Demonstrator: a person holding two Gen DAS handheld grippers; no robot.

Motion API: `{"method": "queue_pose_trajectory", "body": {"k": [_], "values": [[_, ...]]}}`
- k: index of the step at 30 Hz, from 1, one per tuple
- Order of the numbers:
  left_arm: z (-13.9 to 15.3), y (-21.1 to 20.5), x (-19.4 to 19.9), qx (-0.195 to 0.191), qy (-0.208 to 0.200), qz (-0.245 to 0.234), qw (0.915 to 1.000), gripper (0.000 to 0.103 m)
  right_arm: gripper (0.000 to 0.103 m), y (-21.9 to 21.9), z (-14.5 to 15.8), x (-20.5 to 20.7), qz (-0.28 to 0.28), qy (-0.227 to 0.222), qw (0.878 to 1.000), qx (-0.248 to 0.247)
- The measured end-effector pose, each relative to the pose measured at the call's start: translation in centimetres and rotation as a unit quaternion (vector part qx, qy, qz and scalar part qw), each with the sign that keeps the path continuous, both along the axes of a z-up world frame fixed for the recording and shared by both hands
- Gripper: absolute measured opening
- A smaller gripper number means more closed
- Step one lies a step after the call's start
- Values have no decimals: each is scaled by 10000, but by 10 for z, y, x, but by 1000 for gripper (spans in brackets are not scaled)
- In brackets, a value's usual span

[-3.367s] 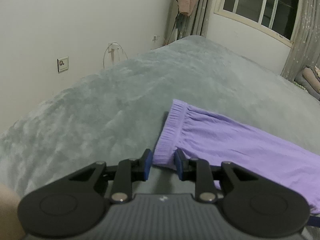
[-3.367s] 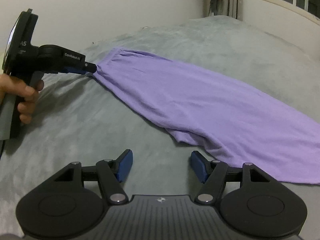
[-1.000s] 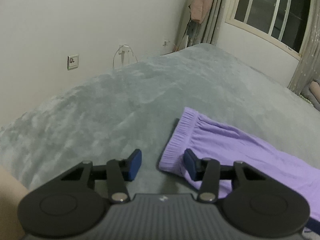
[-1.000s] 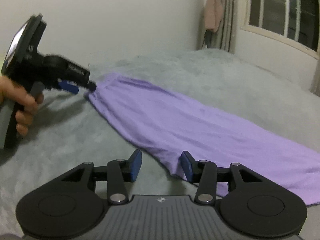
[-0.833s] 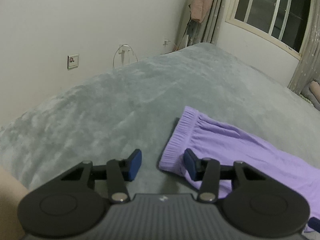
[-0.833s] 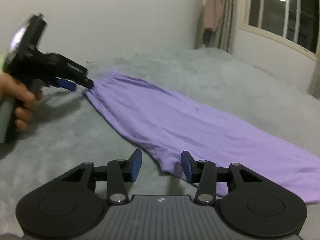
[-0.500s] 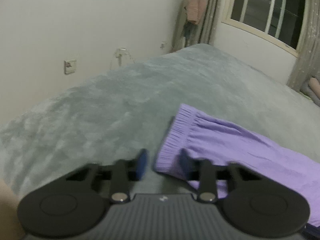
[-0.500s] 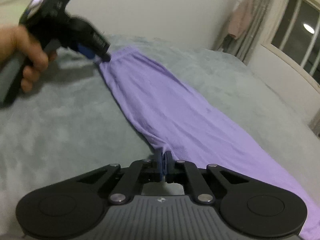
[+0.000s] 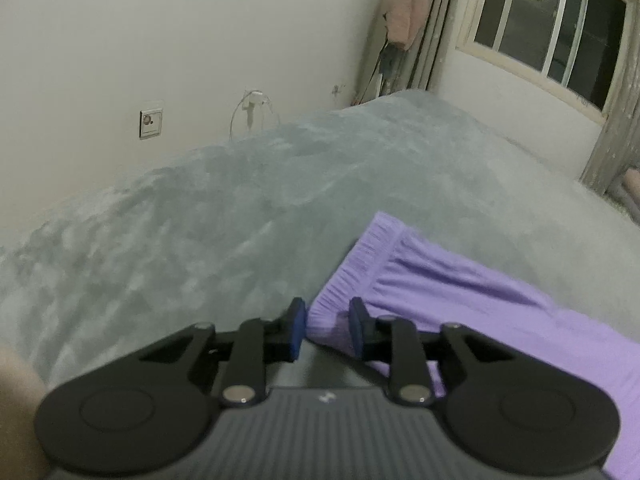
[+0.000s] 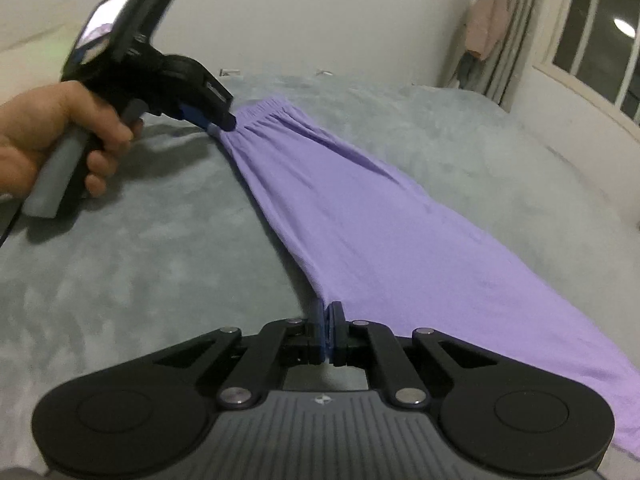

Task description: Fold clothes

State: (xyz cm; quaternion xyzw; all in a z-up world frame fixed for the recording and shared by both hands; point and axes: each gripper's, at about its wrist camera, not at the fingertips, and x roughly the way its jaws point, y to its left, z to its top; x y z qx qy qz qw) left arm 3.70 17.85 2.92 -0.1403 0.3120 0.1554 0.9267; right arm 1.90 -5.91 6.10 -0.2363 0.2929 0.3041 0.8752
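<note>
Purple trousers (image 10: 360, 208) lie flat along the grey bed, elastic waistband (image 9: 352, 268) gathered at the far end.

Left wrist view: low over the bed (image 9: 200, 220), facing the window (image 9: 552, 40). Right wrist view: close, along the purple trousers (image 10: 380, 216). Both share trousers and bed.

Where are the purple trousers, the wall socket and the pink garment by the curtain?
purple trousers (image 10: 360, 216): right wrist view, mid leg.
wall socket (image 9: 151, 123): left wrist view, faceplate centre.
pink garment (image 9: 405, 12): left wrist view, middle of cloth.
</note>
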Motion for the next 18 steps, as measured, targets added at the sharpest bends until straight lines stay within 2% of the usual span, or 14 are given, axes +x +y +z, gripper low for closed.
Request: {"method": "queue_pose_trajectory", "body": {"k": [3,7,10,13,15,18], "values": [[2,-4,0,86,49,10,10000,26,4,-3,1,-2,-28,36,10000,-16],[5,-5,-5,70,65,-20,10000,28,4,8,-13,0,-115,-56,9995,-299],[6,-6,-8,181,167,-43,9997,45,5,11,-11,-3,-205,-131,9994,-226],[11,-4,-12,93,184,-63,9998,54,7,4,-1,-9,-475,-60,9989,-5],[15,-1,-14,-10,154,-64,9999,57,27,-10,11,-20,-703,-11,9968,392],[22,-2,-18,-38,93,-69,9999,58,34,-33,22,-28,-927,337,9904,967]]}}
